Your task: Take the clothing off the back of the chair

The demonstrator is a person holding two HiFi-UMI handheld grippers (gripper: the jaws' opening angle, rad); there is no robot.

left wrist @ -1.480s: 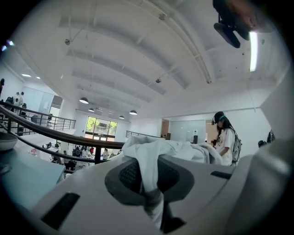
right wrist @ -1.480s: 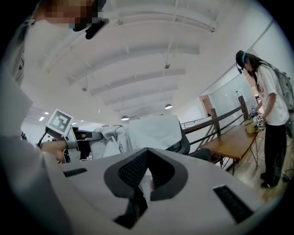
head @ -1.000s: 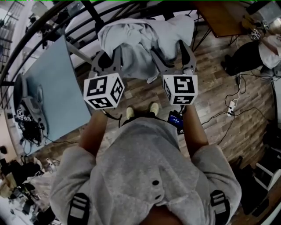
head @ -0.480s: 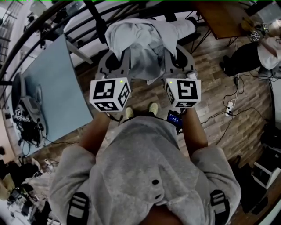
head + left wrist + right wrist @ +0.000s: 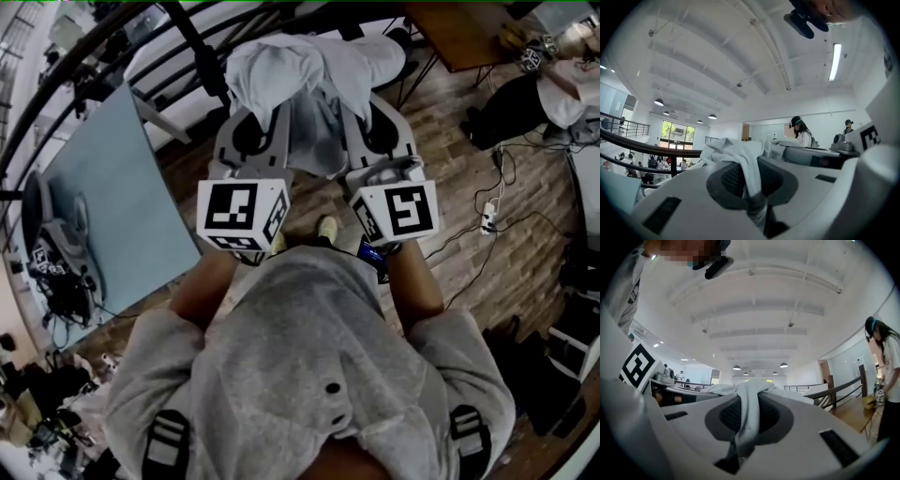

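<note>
With my left gripper (image 5: 279, 117) fingers clenched on the clothing (image 5: 309, 70) and my right gripper (image 5: 349, 120) fingers just closed on it too, I'd best lift both sides evenly so the cloth bunched between them comes away cleanly.

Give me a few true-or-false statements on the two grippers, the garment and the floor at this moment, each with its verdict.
1. The left gripper is clamped on the garment. True: a fold of the cloth is pinched between its jaws.
2. The right gripper is open and empty. False: its jaws have just been closing and now pinch a fold of the same garment.
3. The garment is black. False: it is pale grey, almost white.
4. The floor under the person is made of wood planks. True.
</note>
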